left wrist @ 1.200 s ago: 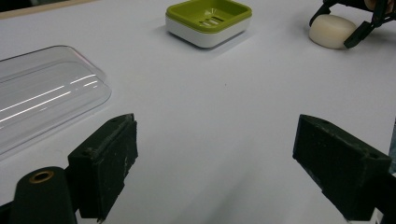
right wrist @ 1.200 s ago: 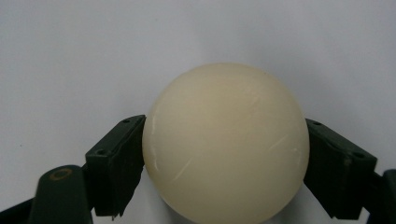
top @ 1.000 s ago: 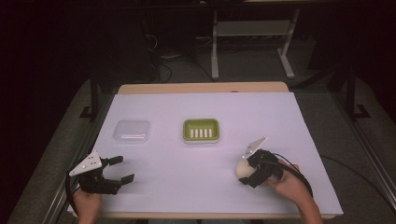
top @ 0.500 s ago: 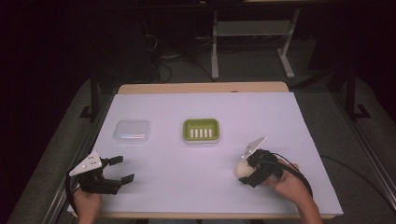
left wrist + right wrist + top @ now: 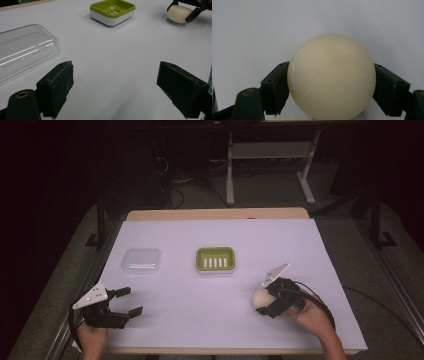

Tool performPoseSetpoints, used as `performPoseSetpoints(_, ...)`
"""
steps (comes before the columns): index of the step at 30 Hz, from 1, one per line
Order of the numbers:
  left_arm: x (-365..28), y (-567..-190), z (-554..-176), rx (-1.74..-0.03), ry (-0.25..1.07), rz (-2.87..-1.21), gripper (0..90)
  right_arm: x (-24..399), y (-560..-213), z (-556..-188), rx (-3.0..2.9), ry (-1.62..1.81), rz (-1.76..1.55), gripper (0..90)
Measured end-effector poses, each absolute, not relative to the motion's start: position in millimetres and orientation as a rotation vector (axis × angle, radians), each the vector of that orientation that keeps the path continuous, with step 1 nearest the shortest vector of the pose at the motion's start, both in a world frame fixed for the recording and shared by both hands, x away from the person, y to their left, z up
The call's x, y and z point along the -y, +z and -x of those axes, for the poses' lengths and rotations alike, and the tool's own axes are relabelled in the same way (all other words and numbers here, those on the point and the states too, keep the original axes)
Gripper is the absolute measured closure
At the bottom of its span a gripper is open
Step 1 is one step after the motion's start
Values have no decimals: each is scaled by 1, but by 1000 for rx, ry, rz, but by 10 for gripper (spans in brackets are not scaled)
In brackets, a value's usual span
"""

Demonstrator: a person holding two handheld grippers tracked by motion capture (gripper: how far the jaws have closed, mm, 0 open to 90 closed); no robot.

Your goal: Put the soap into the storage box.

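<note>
The right gripper (image 5: 264, 304) has just been closing; its jaws now press both sides of the cream soap bar (image 5: 261, 298), at about five o'clock on the white table (image 5: 210, 295). The right gripper view shows the contact that the high view hides. The left gripper (image 5: 126, 302), at seven o'clock, stands wide open and empty. Its own view shows the clear lid (image 5: 22, 51) at ten o'clock and the green soap dish (image 5: 112, 11) at twelve.
</note>
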State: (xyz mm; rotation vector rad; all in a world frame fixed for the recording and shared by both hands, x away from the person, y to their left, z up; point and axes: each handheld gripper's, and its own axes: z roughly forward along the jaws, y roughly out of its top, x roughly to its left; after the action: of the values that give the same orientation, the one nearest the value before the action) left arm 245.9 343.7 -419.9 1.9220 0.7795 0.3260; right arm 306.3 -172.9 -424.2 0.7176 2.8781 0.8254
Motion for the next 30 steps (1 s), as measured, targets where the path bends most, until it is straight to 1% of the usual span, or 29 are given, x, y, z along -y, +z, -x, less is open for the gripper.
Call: performPoseSetpoints(30,-344,-420,-246,-775,325,-1919,132,165,-409,-318,-2905,872,-679,218)
